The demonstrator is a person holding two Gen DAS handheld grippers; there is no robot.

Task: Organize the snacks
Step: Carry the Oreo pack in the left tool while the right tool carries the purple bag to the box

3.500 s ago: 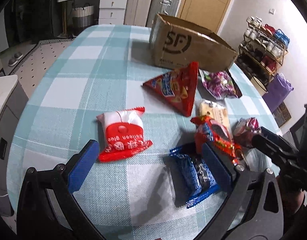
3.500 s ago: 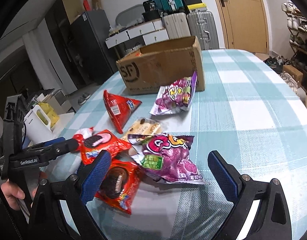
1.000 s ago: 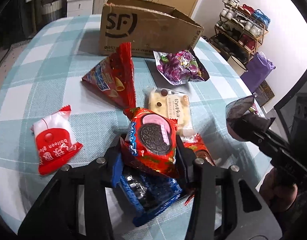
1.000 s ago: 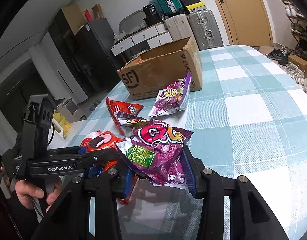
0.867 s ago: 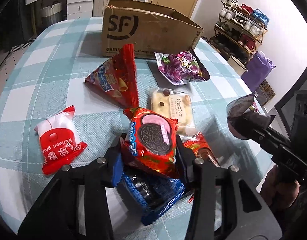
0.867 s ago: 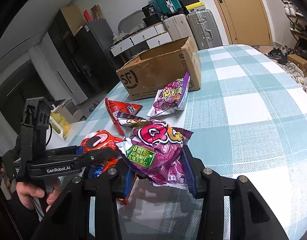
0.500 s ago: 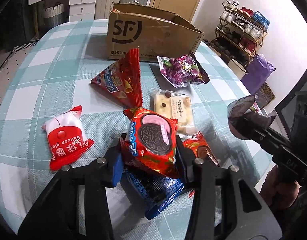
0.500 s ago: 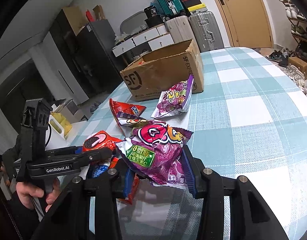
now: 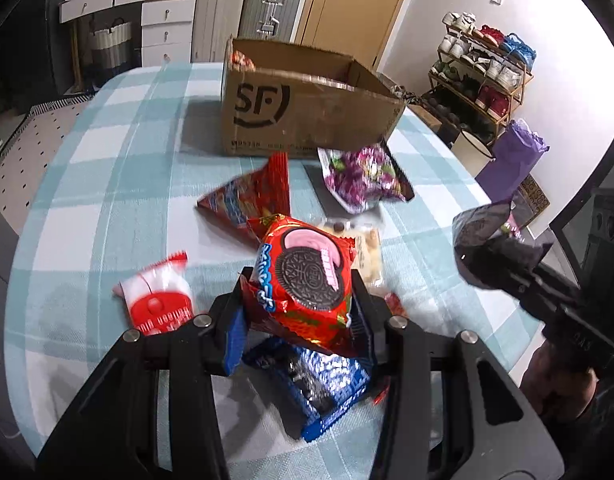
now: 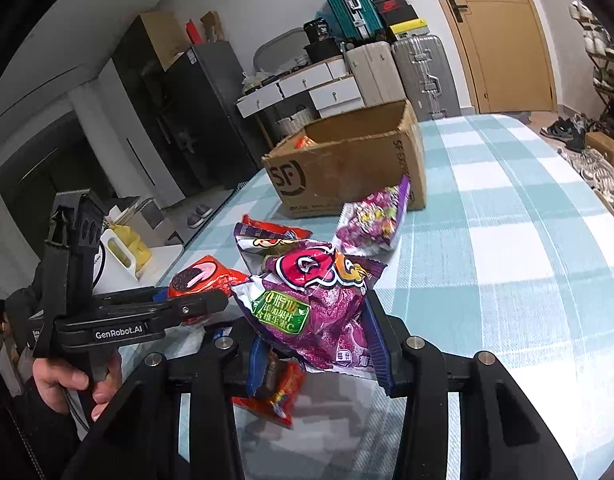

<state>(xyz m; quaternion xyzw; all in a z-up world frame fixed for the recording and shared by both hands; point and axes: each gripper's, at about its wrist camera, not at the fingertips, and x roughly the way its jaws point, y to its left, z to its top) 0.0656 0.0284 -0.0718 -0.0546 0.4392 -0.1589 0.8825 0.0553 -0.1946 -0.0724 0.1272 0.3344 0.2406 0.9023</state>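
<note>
Holding red cookie pack clamped in left tool and purple candy bag clamped in right tool, both lifted above surface, with open cardboard box lying straight ahead, left tool being nearer

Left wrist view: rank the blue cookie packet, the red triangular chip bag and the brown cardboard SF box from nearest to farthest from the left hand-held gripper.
1. Blue cookie packet: on the table just under the left hand-held gripper.
2. Red triangular chip bag: mid-table, ahead and slightly left.
3. Brown cardboard SF box: at the table's far end.
</note>
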